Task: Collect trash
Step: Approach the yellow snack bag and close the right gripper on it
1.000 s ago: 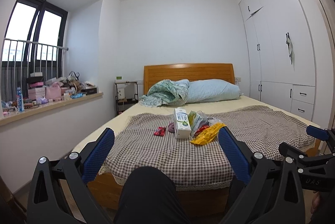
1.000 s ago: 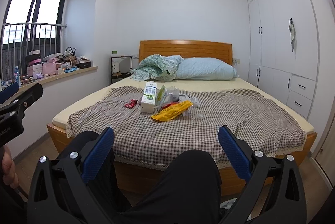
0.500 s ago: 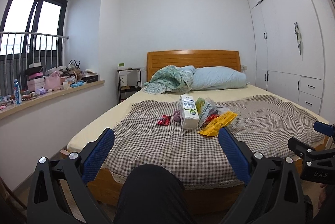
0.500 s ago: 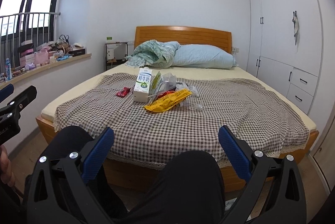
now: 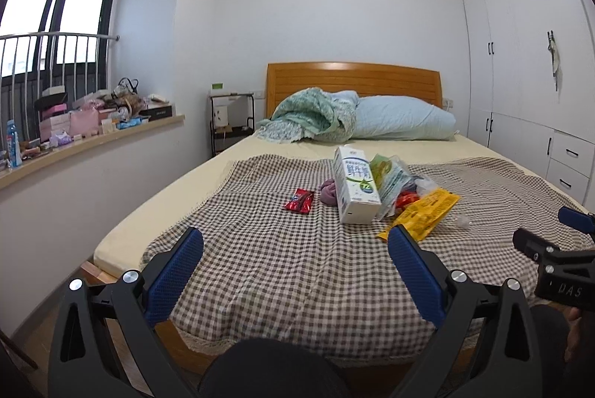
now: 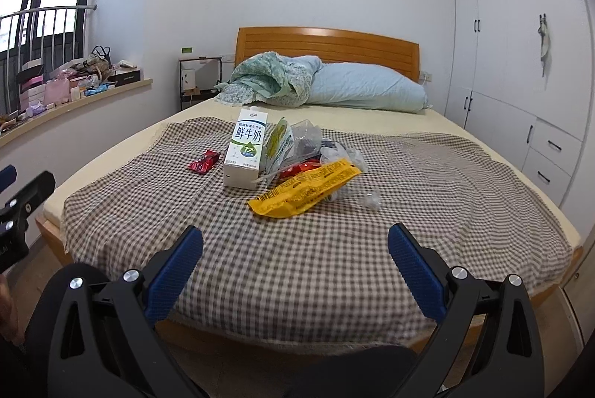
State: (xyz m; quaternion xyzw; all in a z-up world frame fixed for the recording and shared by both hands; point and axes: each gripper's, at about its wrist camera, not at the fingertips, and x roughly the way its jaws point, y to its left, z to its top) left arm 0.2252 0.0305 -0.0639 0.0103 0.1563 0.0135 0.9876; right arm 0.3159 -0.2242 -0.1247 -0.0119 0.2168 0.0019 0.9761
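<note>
A white milk carton [image 6: 245, 148] stands upright on the checked blanket [image 6: 334, 249] of the bed [image 6: 483, 134], its top closed so its contents cannot be told; leaning against its right side are a green-and-yellow packet [image 6: 279, 141] and a crumpled clear plastic bag [image 6: 306, 138]; in front of these lies a flat yellow wrapper [image 6: 305, 188] with a red wrapper [image 6: 299, 169] partly under it; a small red packet [image 6: 203, 162] lies alone just left of the carton, and a scrap of clear plastic [image 6: 370, 200] lies apart to the right of the yellow wrapper; from the left wrist view a purple bundle [image 5: 329, 191] shows behind the carton's left side; the left hand-held gripper [image 5: 293, 251] is held level above the foot of the bed with its blue pads spread wide and nothing between them; the right hand-held gripper [image 6: 295, 249] is likewise released and empty, aimed at the trash pile, which sits well ahead of both; the blanket between the grippers and the trash is bare; the near edge of the bed lies just below the fingers, with dark-clothed knees [image 6: 353, 372] below that; a cluttered window ledge [image 5: 93, 134] runs along the left wall and a white wardrobe [image 6: 520, 63] along the right
</note>
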